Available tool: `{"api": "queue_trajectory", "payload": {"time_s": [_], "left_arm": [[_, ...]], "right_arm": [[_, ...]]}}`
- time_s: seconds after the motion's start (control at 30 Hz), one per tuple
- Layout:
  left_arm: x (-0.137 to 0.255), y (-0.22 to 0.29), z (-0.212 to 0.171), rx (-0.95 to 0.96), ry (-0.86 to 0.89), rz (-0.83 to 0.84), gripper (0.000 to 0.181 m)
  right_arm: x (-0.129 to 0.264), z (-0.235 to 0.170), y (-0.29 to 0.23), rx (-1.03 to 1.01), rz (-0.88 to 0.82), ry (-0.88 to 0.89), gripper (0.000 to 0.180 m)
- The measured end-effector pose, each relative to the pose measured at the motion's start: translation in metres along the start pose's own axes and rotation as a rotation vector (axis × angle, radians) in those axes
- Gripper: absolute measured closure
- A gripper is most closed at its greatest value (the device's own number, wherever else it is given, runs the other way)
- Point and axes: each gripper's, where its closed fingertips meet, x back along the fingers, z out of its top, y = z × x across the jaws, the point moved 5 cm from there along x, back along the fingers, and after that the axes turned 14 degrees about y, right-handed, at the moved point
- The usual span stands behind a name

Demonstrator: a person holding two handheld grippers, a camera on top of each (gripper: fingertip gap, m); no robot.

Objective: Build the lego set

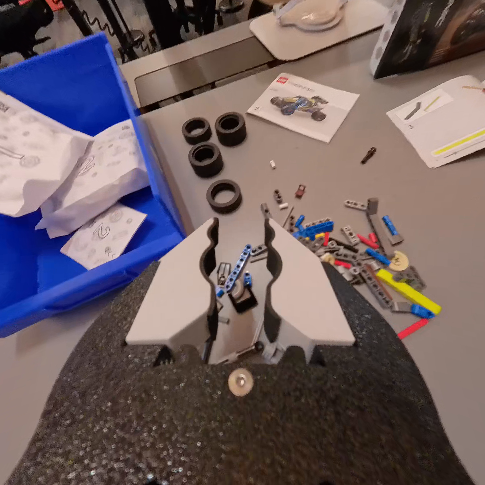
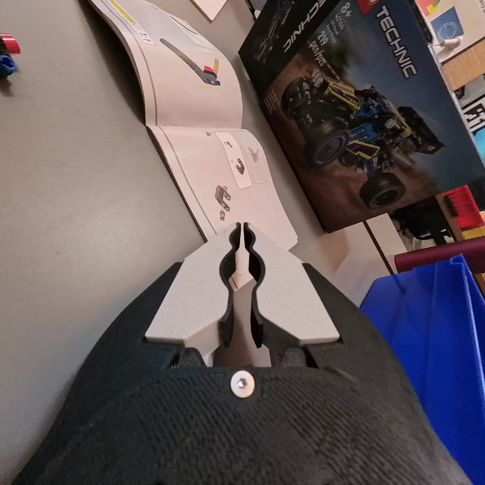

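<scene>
In the left wrist view my left gripper is open and empty, low over the grey table. Between its fingers lie a long blue holed beam and a small black piece. A pile of loose Lego parts lies just right of it, with a yellow beam and a red axle. Several black tyres lie just beyond the fingertips. In the right wrist view my right gripper is shut over the near corner of the open instruction booklet. I cannot tell whether it pinches a page.
A blue bin with crumpled paper bags stands left. A closed booklet lies at the back. The set's box stands behind the open booklet. Another blue bin is at the right.
</scene>
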Motion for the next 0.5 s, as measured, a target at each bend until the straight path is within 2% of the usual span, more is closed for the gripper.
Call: {"api": "queue_trajectory", "payload": {"time_s": [0.03, 0.2, 0.3, 0.37, 0.43, 0.5], "left_arm": [[0.001, -0.005, -0.004, -0.015, -0.011, 0.011, 0.149], [0.012, -0.028, -0.016, -0.022, -0.013, 0.095, 0.141], [0.021, -0.033, -0.019, 0.016, 0.037, 0.065, 0.149], [0.024, -0.027, -0.032, 0.022, -0.045, -0.018, 0.152], [0.025, -0.021, -0.052, 0.067, -0.206, -0.037, 0.141], [0.023, -0.012, -0.062, 0.103, -0.271, -0.05, 0.138]], "right_arm": [[0.0, 0.0, 0.001, 0.002, -0.013, 0.0, 0.18], [-0.003, -0.004, 0.003, -0.004, -0.03, -0.039, 0.177], [-0.004, -0.006, 0.004, -0.019, -0.032, -0.058, 0.174], [-0.004, -0.006, 0.006, -0.039, -0.038, -0.061, 0.171], [-0.004, -0.006, 0.008, -0.045, -0.046, -0.064, 0.168], [-0.005, -0.007, 0.007, -0.033, -0.052, -0.068, 0.17]]}}
